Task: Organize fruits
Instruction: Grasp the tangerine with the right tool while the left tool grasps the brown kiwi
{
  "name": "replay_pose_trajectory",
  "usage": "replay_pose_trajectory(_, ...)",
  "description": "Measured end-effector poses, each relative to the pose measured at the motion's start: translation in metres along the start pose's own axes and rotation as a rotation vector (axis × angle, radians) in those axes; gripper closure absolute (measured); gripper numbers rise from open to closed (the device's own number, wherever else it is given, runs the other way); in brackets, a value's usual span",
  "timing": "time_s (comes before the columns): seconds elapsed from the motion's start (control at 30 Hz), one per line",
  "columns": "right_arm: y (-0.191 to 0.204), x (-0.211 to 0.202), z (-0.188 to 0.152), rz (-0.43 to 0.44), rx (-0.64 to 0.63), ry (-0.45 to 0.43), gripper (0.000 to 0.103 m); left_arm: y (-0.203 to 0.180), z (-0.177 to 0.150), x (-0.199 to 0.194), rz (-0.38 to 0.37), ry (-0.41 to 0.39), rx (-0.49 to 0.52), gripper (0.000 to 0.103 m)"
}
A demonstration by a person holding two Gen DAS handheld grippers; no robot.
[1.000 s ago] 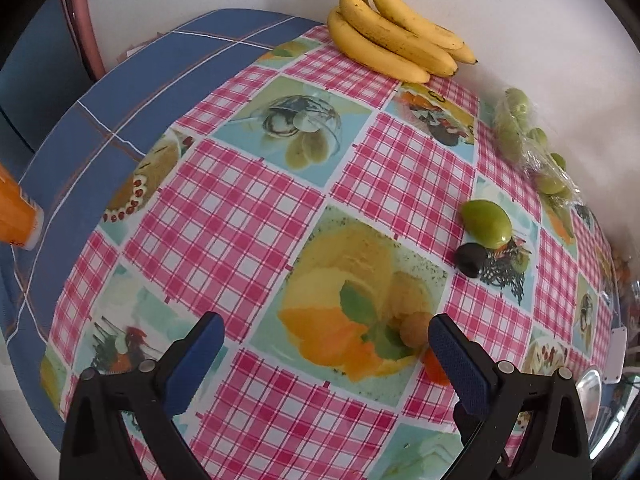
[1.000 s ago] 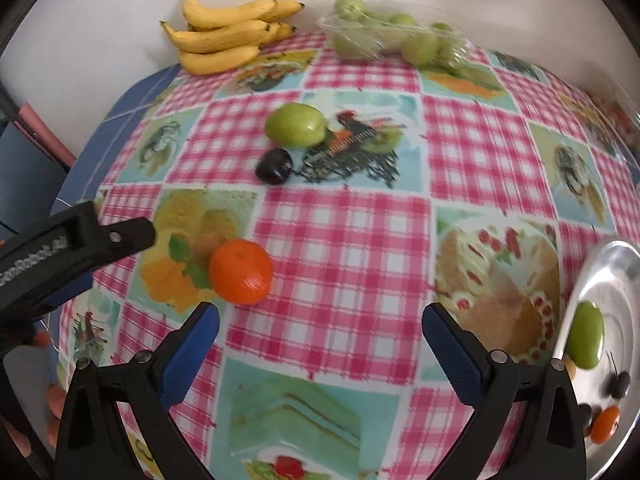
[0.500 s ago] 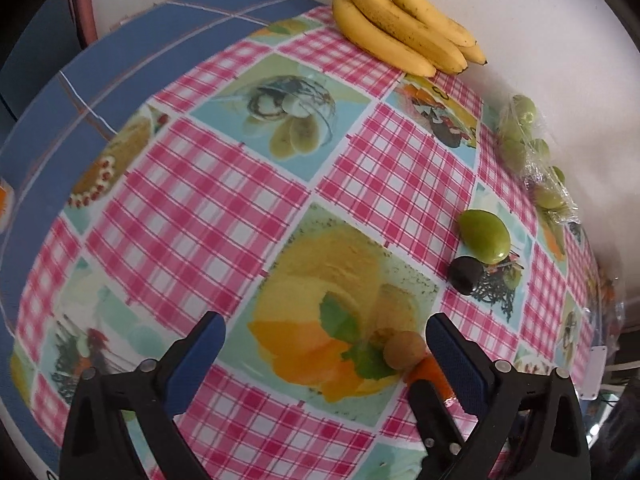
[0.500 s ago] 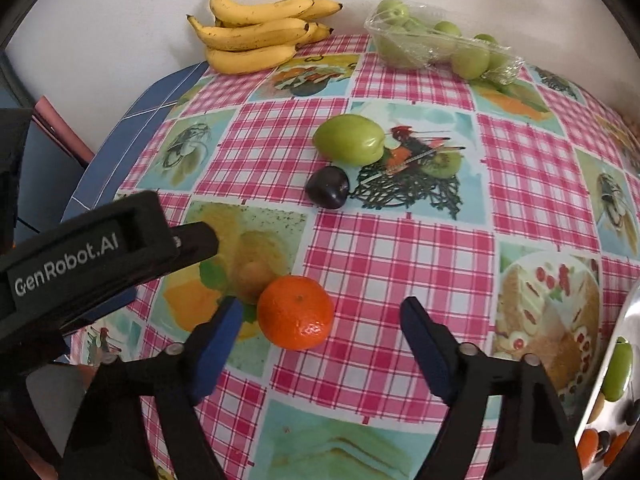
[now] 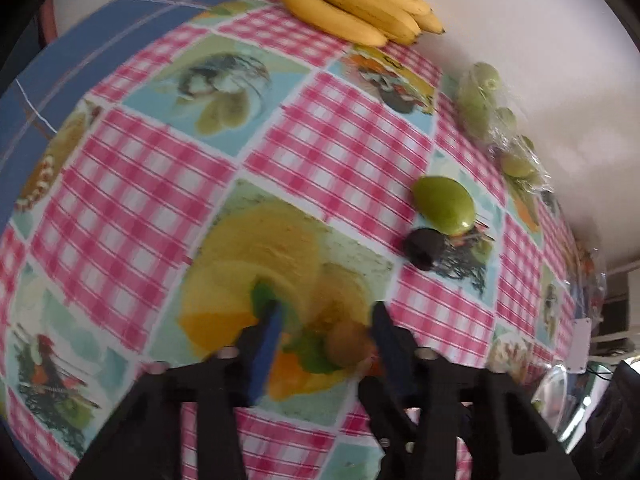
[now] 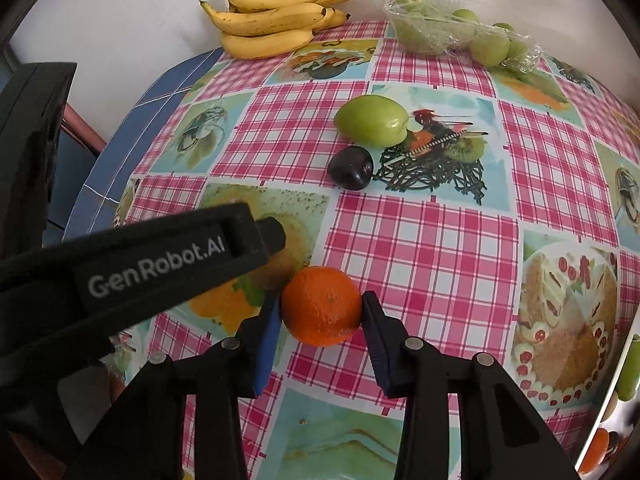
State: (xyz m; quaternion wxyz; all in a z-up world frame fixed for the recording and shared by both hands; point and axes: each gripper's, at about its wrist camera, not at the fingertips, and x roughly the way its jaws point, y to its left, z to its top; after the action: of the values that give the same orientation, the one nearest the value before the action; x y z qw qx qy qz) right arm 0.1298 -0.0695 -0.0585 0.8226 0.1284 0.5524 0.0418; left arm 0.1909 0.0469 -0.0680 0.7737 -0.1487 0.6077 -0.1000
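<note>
My right gripper (image 6: 322, 312) has both pads against an orange mandarin (image 6: 322, 306) resting on the tablecloth. My left gripper (image 5: 326, 338) has its jaws narrowed around a small brown kiwi (image 5: 346, 344), which lies near the right finger with a gap on the left side; the view is blurred. The left gripper's body (image 6: 152, 264) crosses the right wrist view just left of the mandarin. A green mango (image 6: 372, 120) and a dark plum (image 6: 351, 168) lie together further back, also in the left wrist view (image 5: 444, 204).
A banana bunch (image 6: 272, 16) and a plastic bag of green fruits (image 6: 452, 28) lie at the back by the wall. A metal tray (image 6: 624, 420) with several fruits sits at the right edge. The table's blue border (image 5: 80, 48) drops off at the left.
Both grippers moved forward and narrowed their jaws: the right one closed onto the mandarin, the left one came in around the kiwi.
</note>
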Motion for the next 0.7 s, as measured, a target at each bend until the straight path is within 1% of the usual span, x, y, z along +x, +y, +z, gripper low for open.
replay_pose_trajectory(0.03,-0.001,-0.001,-0.001,0.001,0.001,0.0,0.061,0.001,-0.001,0.0,0.002,0.0,0.009,0.066)
replay_pose_trajectory(0.07,-0.001,-0.001,0.0,0.002,0.002,0.001,0.061,-0.002,-0.001,0.001,0.004,0.001,0.022,0.076)
replay_pose_trajectory(0.1,-0.002,-0.001,-0.001,0.004,0.003,0.002,0.061,-0.003,-0.001,0.002,-0.002,0.01,0.027,0.08)
replay_pose_trajectory(0.2,-0.002,-0.002,0.0,0.003,0.004,0.005,0.061,-0.005,-0.003,0.003,-0.036,0.022,0.02,0.08)
replay_pose_trajectory(0.3,-0.005,-0.004,-0.001,-0.01,0.007,0.005,0.061,-0.008,-0.002,0.002,-0.04,0.018,0.023,0.081)
replay_pose_trajectory(0.47,-0.011,-0.012,-0.002,-0.014,0.02,-0.001,0.061,-0.001,-0.002,-0.005,-0.042,0.011,0.011,0.083)
replay_pose_trajectory(0.5,-0.012,-0.014,-0.002,-0.017,0.021,-0.004,0.061,-0.001,-0.001,-0.006,-0.043,0.007,0.009,0.087)
replay_pose_trajectory(0.57,-0.016,-0.019,-0.004,-0.023,0.026,-0.011,0.061,-0.001,0.0,-0.01,-0.047,0.002,0.012,0.101)
replay_pose_trajectory(0.63,-0.02,-0.024,-0.004,-0.024,0.035,-0.015,0.061,-0.002,0.0,-0.011,-0.036,-0.004,0.019,0.101)
replay_pose_trajectory(0.7,-0.023,-0.027,-0.005,-0.028,0.04,-0.016,0.061,-0.001,-0.002,-0.007,-0.028,0.007,0.008,0.1)
